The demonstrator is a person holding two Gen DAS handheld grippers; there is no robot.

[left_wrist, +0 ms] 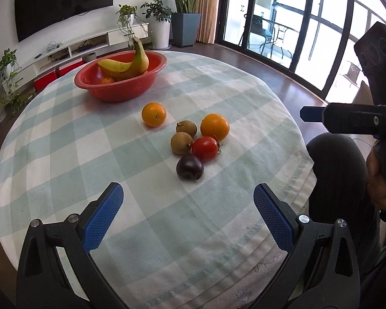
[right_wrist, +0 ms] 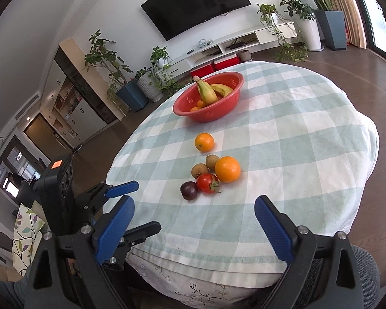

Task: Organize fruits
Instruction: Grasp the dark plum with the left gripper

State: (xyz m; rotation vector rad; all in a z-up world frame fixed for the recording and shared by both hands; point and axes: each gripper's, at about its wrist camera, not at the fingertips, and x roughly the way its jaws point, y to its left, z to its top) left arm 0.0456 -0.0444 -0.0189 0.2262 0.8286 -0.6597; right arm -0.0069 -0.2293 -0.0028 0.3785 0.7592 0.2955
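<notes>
My left gripper (left_wrist: 187,200) and right gripper (right_wrist: 194,215) hover with jaws spread, holding nothing. Just ahead on the checked tablecloth (left_wrist: 64,139) lie a plum (left_wrist: 189,167), tomato (left_wrist: 205,148), 2 kiwis and 2 oranges; the red bowl (left_wrist: 121,87) with bananas (left_wrist: 131,64) sits beyond.

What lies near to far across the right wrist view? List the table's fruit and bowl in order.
Dark plum → tomato → large orange → lone orange → red bowl holding bananas.

Red bowl (left_wrist: 121,87); green-white chk'd cloth (left_wrist: 90,139); blue gripper pads (left_wrist: 103,219).
</notes>
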